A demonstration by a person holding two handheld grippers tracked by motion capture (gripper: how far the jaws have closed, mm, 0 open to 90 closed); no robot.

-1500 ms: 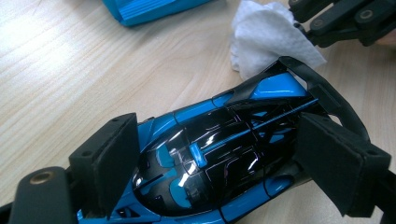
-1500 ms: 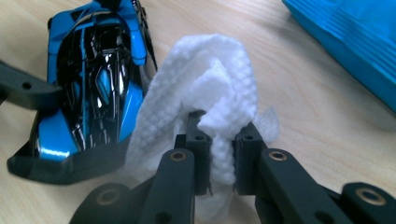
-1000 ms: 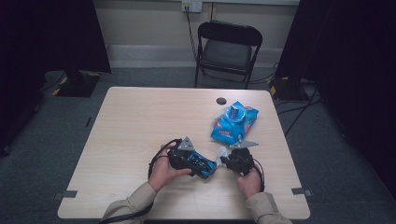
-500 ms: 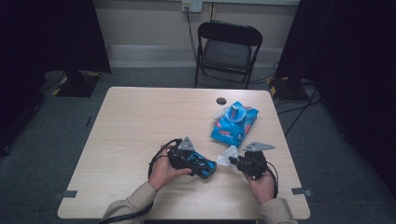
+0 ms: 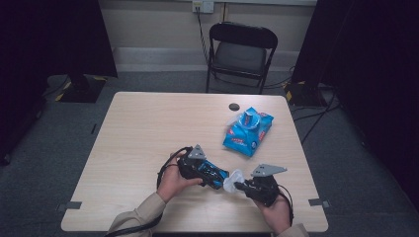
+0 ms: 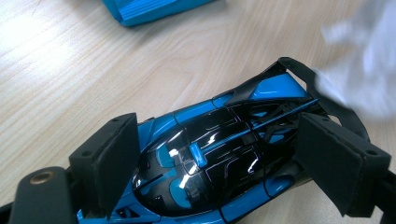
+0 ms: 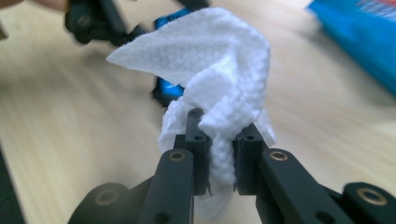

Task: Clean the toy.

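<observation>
Toy: the glossy blue-and-black toy car (image 6: pixel 219 158) is lying near the table's front edge, the left gripper (image 5: pixel 197 165) clamping its sides.
Wipe: the right gripper (image 7: pixel 219 144) is pinching a crumpled white wet wipe (image 7: pixel 210 60) just beside the car's end.
Advice: keeping the car pinned; wiping in short strokes along the bodywork.

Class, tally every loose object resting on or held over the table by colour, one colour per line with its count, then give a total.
Blue: 2 (toy car, wipes packet)
White: 1 (wipe)
Black: 1 (small round disc)
Total: 4
</observation>
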